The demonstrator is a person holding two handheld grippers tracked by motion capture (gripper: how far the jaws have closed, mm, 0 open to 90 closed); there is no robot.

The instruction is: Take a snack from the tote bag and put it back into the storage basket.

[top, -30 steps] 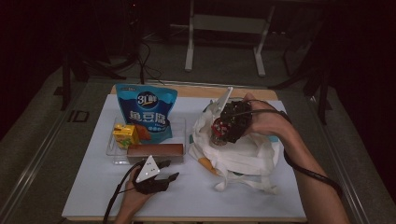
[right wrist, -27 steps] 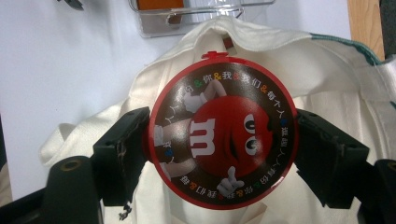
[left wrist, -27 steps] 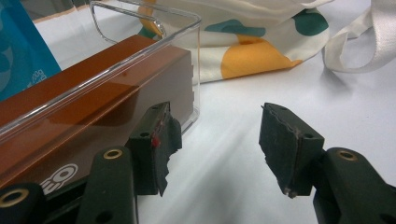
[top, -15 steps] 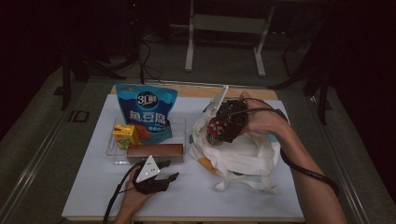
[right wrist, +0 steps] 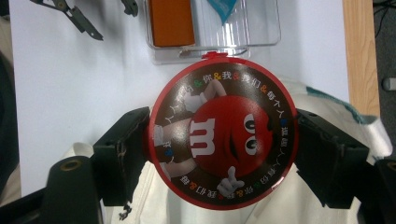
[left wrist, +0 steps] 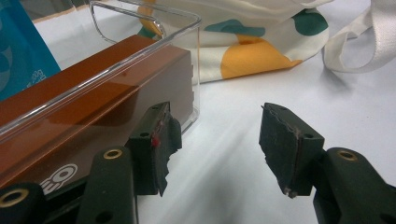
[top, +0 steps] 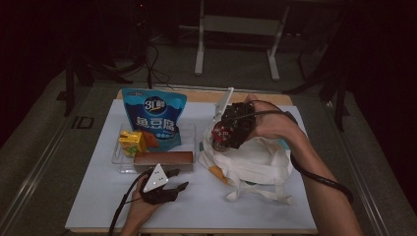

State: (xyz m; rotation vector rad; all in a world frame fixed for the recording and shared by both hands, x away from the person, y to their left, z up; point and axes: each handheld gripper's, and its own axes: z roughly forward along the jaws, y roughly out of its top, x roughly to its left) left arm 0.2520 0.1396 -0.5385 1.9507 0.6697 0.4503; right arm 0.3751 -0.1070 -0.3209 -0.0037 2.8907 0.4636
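My right hand-held gripper (right wrist: 219, 140), clamped on the tin (right wrist: 223, 134), is drifting left over the bag (top: 255, 162); next I am lowering it inside. Left hand-held gripper (left wrist: 215, 140) is resting, jaws apart.

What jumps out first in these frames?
The round red M&M's tub, clamped in the right claw above the white tote bag right of centre. Next, the big blue snack bag standing in the clear tray on the left, with a brown box along the tray's near wall. The left claw rests open beside that tray.
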